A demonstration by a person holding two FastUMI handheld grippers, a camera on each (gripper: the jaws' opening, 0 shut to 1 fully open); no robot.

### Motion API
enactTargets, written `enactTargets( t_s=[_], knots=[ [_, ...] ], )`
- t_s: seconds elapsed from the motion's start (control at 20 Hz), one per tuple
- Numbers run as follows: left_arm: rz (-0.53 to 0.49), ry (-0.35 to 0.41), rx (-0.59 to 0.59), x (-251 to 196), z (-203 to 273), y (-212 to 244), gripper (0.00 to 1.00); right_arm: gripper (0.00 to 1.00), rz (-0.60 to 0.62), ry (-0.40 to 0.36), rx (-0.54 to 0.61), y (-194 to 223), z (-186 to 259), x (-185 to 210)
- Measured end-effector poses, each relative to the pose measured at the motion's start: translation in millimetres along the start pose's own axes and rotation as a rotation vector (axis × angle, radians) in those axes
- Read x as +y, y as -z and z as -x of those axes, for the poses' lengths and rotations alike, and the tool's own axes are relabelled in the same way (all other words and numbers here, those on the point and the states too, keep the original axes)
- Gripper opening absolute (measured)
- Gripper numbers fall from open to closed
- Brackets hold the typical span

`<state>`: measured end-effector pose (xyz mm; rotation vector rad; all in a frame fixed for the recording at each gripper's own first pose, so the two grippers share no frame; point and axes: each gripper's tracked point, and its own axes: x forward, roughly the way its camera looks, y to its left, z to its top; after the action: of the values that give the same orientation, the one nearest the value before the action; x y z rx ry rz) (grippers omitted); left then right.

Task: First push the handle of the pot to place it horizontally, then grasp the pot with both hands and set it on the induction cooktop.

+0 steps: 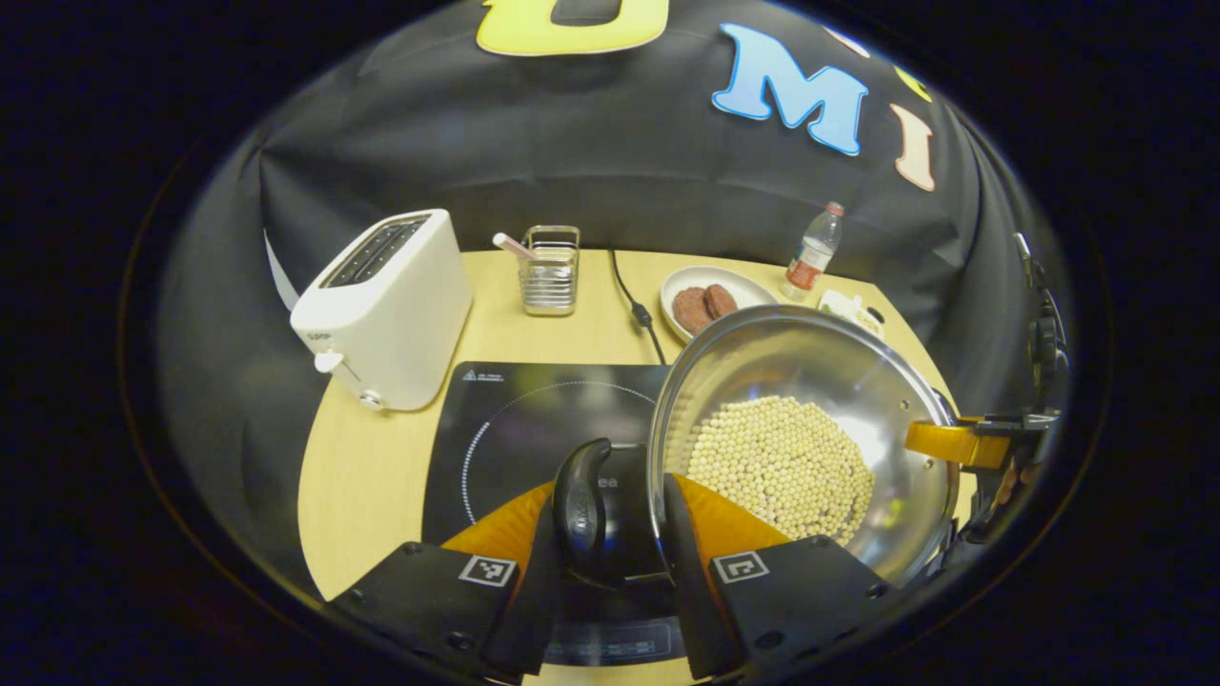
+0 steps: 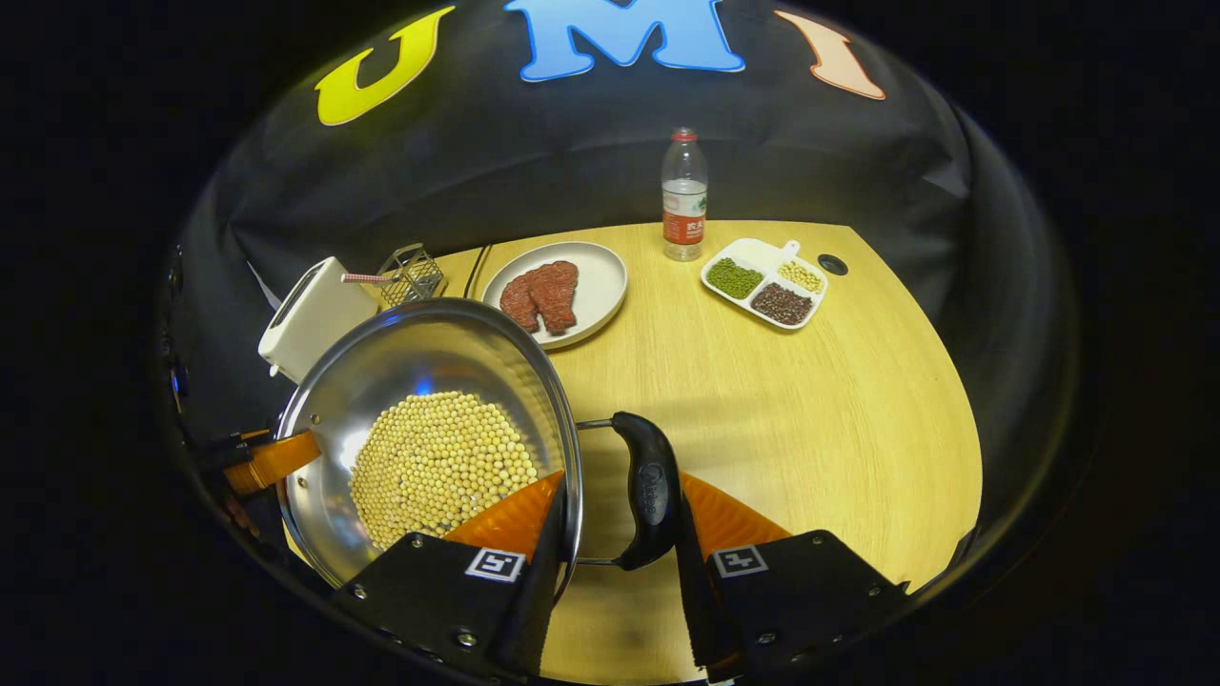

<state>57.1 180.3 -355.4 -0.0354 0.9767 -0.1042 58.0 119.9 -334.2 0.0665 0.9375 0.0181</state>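
Steel pot of beans held by both side handles over a wooden table.

The pot (image 1: 801, 429), its bowl lined with pale beans (image 1: 782, 467), is carried between the two grippers, its handle-to-handle axis running from one gripper to the other. In the left gripper view it hangs partly over the right edge of the black induction cooktop (image 1: 534, 419). The left gripper (image 1: 624, 534) is closed on one black handle (image 1: 583, 505); the right gripper (image 2: 620, 524) is closed on the other handle (image 2: 648, 500). Around them the round wooden table (image 2: 820, 419) carries a white toaster (image 1: 386, 305), a wire rack (image 1: 550, 272), a plate of meat (image 2: 562, 291), a water bottle (image 2: 683, 195) and a divided dish (image 2: 764, 281), with black cloth walling the booth behind.
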Motion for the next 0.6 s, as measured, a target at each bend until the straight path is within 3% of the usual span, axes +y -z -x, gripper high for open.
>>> enactTargets(
  t_s=[0.6],
  knots=[
    [-0.006,-0.013,0.014,65,-10,-6,0.60,0.57,0.004,0.021,0.010,6,-14,67]
  ],
)
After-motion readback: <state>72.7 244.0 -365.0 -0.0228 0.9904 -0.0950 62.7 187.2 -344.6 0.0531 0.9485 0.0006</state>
